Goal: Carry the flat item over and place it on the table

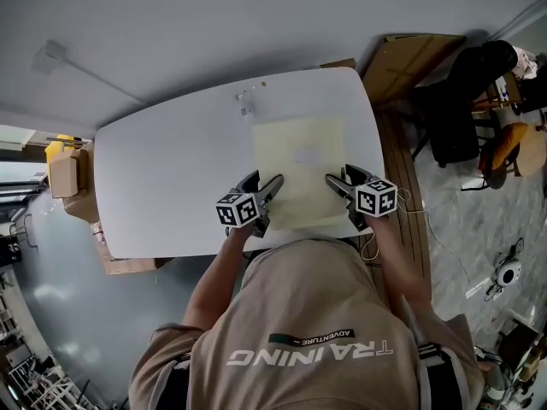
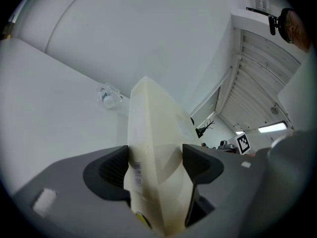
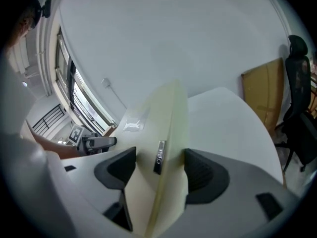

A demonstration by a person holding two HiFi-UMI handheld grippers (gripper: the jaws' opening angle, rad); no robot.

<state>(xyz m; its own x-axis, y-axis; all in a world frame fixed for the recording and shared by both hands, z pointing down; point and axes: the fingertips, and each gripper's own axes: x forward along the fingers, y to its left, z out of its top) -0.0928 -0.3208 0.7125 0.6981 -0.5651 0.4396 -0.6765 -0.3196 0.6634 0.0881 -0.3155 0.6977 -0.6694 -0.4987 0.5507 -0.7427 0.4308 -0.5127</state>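
Left gripper view: the left hand-held gripper [image 2: 156, 165] is shut tight on the flat item [image 2: 153, 128]. The pale yellow edge is pinched between its two dark jaws. The right hand-held gripper [image 3: 158, 170] does the same on its side, with the flat item [image 3: 166, 118] squeezed between its jaws.

In the head view, the left hand-held gripper [image 1: 267, 182] bites the flat item [image 1: 299, 161] near its 7 o'clock corner. The right hand-held gripper [image 1: 340, 180] bites it near the 5 o'clock corner. I think it is held at two corners because it is thin and would flop and sag if only one side were held.

The flat item is over the white table [image 1: 162, 169], toward its 3 o'clock side. It looks low and level, but I cannot tell if it touches the top. The task looks nearly done; both jaws would need to let go.

A small clear thing [image 1: 248, 102] lies on the table just past the item's 11 o'clock corner, apart from it. A dark chair [image 1: 466, 101] stands off the table at 2 o'clock.
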